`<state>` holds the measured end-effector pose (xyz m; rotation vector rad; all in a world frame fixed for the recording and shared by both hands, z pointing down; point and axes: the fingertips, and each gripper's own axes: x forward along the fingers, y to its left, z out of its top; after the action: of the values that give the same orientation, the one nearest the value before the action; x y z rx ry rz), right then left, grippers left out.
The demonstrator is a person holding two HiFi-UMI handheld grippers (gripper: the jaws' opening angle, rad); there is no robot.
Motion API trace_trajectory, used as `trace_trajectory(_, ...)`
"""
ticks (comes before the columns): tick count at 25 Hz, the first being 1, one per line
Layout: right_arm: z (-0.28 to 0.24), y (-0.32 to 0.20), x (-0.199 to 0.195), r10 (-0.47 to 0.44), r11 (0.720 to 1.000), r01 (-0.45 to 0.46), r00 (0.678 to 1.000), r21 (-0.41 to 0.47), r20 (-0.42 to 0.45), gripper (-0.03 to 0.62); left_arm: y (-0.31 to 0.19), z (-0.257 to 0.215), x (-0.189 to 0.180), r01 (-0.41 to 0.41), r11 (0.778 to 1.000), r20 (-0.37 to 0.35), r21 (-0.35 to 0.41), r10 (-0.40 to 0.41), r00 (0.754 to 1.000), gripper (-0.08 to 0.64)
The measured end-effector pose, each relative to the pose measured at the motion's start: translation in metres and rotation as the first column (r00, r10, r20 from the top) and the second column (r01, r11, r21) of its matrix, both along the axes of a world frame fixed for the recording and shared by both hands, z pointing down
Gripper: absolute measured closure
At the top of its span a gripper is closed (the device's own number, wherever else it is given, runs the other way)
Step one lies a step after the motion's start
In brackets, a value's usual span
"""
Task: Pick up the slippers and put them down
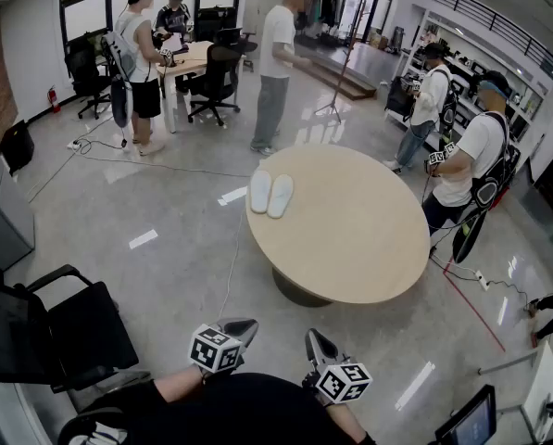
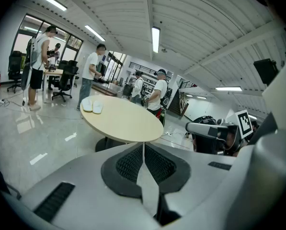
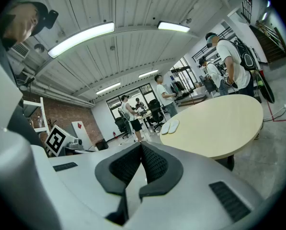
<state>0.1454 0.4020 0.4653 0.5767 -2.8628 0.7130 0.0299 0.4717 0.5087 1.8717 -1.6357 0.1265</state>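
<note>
Two white slippers [image 1: 270, 194] lie side by side at the far left edge of a round beige table [image 1: 350, 239]. In the left gripper view the slippers [image 2: 92, 106] are far off, as are the slippers [image 3: 170, 126] in the right gripper view. My left gripper [image 1: 243, 326] and right gripper [image 1: 317, 343] are held close to my body, well short of the table. Both are shut with nothing between the jaws.
Several people stand around the room; one [image 1: 471, 170] with grippers is at the table's right side. A black office chair [image 1: 54, 327] stands to my left. Cables [image 1: 165, 165] run over the glossy floor. A desk with chairs [image 1: 197, 63] is at the back.
</note>
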Motion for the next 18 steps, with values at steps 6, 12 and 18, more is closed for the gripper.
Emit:
trace_trajectory(6, -0.002, -0.011, -0.028, 0.026, 1.000, -0.026, 1.000, 0.016, 0.010, 0.578, -0.005, -0.002, -0.037, 0.025, 0.999, 0.006, 0.032, -0.026, 1.000, 0.532)
trace_trajectory(12, 0.006, -0.009, -0.050, 0.071, 0.997, -0.071, 0.997, -0.019, 0.012, 0.578, 0.004, 0.002, -0.069, 0.044, 0.999, -0.005, 0.029, -0.044, 0.999, 0.532)
trace_trajectory(18, 0.011, 0.002, -0.072, 0.054, 0.997, -0.052, 0.998, -0.061, 0.032, 0.577, 0.017, 0.011, -0.087, 0.048, 0.999, -0.035, -0.008, -0.049, 0.998, 0.532)
